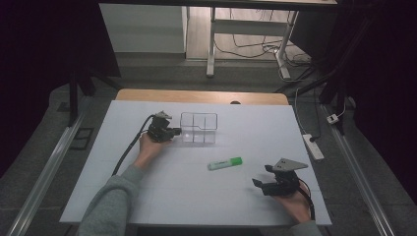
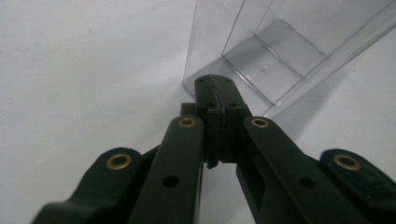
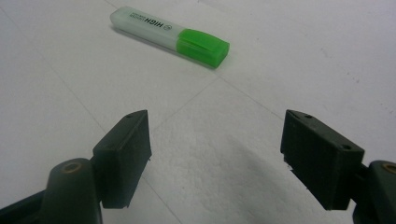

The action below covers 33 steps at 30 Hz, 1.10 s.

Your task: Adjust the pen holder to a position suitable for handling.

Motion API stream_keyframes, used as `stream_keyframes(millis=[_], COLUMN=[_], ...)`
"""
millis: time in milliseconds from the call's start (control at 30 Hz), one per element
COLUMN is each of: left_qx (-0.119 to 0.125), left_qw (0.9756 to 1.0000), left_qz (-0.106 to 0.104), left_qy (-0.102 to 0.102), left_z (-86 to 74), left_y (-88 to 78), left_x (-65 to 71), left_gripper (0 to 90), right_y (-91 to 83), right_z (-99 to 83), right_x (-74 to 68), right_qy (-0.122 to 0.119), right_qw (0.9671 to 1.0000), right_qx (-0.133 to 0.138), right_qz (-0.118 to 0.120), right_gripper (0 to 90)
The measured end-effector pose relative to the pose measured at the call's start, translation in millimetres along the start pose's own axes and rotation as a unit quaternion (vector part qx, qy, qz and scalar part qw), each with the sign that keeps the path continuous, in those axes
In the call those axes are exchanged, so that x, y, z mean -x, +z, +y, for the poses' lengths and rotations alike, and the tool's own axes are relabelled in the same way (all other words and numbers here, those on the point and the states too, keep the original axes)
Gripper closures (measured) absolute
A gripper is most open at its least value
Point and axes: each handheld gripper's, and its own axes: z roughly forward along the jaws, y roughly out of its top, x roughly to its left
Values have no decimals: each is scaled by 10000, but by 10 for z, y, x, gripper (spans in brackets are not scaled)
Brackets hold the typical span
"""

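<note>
Up close, the left gripper [image 2: 215, 81] has its two black jaws pressed flat together with nothing between them, and the tips sit right at the near bottom corner of the clear plastic box [image 2: 275, 56]; whether they touch its wall I cannot tell. From the high view this gripper [image 1: 173, 132] lies just left of the box [image 1: 198, 128], held in the person's left hand [image 1: 149, 146] with a grey sleeve [image 1: 110, 204] behind it. The right gripper [image 3: 217, 158] has its jaws spread wide apart, holding nothing, and hangs low over the white table [image 3: 303, 60]. Ahead of it, a little way off, lies the green highlighter [image 3: 170, 35], flat on the table, cap on. From above, the highlighter [image 1: 224, 163] lies between the box and the right gripper [image 1: 265, 181], clear of both, near the middle of the white table [image 1: 196, 196]
</note>
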Motion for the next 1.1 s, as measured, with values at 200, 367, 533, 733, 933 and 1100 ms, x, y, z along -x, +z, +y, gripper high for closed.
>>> stream_keyframes(millis=[200,367,533,733,933,1100], left_qx=[-16,-11,19,101,71,122], left_qw=[10000,9999,9998,9997,9995,9993], left_qz=[-41,-23,-86,-5,48,10], left_qy=[64,118,205,231,298,340], left_z=[41,56,56,17,-127,-228], left_y=[52,67,36,-124,-385,-559], left_x=[59,79,72,64,111,188], left_gripper=[891,891,892,892,891,890], right_y=[0,-1,-6,-12,-28,-35], right_z=[-1,-1,0,4,-1,-1], right_x=[-2,-2,-3,-5,8,5], right_qy=[-3,-4,-3,-39,-25,-26], right_qw=[10000,10000,10000,10000,10000,10000], right_qx=[-8,-14,-4,5,35,61], right_qz=[-2,-7,-12,-27,-17,-18], right_gripper=[235,235,235,235,235,235])
